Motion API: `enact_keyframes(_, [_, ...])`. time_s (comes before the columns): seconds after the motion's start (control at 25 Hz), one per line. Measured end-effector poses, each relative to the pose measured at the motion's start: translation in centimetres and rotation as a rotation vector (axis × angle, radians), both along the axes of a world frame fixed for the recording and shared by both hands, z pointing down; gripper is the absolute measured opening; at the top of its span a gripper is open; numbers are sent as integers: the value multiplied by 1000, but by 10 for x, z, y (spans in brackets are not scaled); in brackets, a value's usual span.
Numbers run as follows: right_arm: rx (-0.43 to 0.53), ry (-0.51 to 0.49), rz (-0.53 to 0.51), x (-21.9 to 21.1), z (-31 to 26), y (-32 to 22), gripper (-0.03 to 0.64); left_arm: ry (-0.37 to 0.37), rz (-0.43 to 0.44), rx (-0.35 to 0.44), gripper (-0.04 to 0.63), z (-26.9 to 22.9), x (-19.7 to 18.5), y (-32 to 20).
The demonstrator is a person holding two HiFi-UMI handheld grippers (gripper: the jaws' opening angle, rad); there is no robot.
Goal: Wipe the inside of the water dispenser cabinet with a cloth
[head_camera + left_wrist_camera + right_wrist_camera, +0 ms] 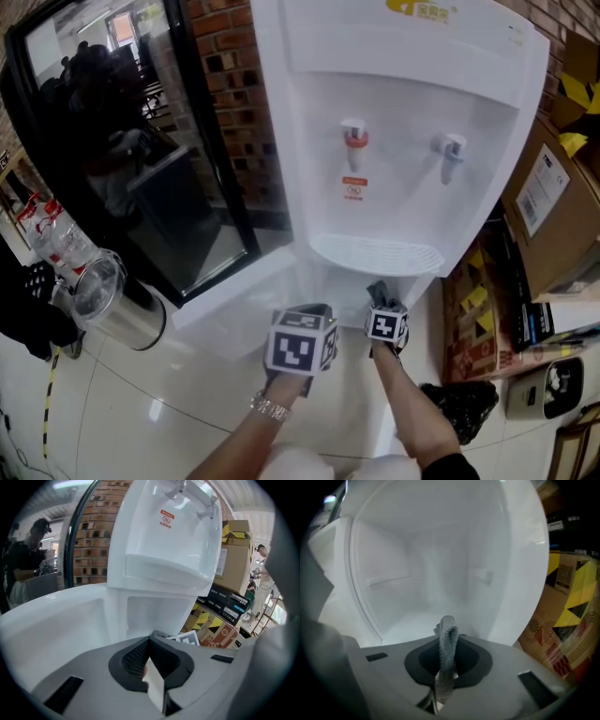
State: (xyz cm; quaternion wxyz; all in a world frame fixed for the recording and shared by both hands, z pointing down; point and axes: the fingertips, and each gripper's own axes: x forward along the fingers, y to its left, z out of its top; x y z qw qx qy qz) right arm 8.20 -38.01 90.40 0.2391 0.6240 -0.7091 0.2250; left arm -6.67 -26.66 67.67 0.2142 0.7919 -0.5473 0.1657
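Cloth [449, 644], grey and knit-looking, sits pinched in the right tongs [380, 300], which are closed on it; a folded end pokes up past the tips. These tongs point straight into the open cabinet [431, 573] at the bottom of the white water dispenser [403, 122], just under the drip tray. Left tongs [151, 653] are closed with nothing gripped that I can see, held just beside the right ones and aimed at the cabinet's left edge and the swung-open door [122, 159], dark glass in a black frame. In the right gripper view the cloth looks short of the cabinet floor and walls, no contact visible. Interior is plain white with a small ledge on each side wall; no visible dirt, streaks or wet marks, so can't tell if any surface is already wiped. Judgement: prep is done (door open, cloth in grip, tongs lined up at the opening), the wiping itself looks not yet started or only at its very start; floor, back and both side walls are likely all left. Steel container [108, 300] stands on the floor at left, cardboard boxes [553, 206] at right, neither involved.
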Motion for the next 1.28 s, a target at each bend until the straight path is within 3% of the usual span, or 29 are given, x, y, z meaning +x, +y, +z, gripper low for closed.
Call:
enact_keyframes(0.16, [47,-125,-96,-36,-16,-3,20,-2,25,-6,1,2,8,2])
enact_keyframes(0.32, [49,-207,-367,-112,-16,12,20,-5,14,-4,2,1,2,3])
enact_keyframes(0.4, [41,-242,-445,-140,-15,18,20,-7,9,-3,2,1,-1,4])
enact_keyframes(0.52, [-5,-216,-381,-128,4,9,20,-6,9,-8,0,1,-4,7])
enact_keyframes(0.64, [3,-96,-174,-61,4,-12,20,-3,5,-4,2,-1,-7,7])
enact_keyframes(0.72, [0,-83,-27,-18,3,-17,20,-4,4,0,2,-3,-6,6])
enact_keyframes(0.8, [-24,-80,32,-2,6,-10,18,-5,13,2,2,-3,-1,5])
enact_keyframes(0.92, [10,-59,-6,-18,-9,-2,18,-8,25,4,2,-4,7,4])
enact_keyframes(1.08, [69,-104,-208,-82,-38,8,18,-13,25,5,2,-5,8,6])
enact_keyframes(1.2, [13,-185,-359,-135,-27,28,18,-17,17,12,0,-8,4,7])
enact_keyframes(1.28, [-37,-171,-366,-139,-8,34,18,-19,16,16,2,-11,3,10])
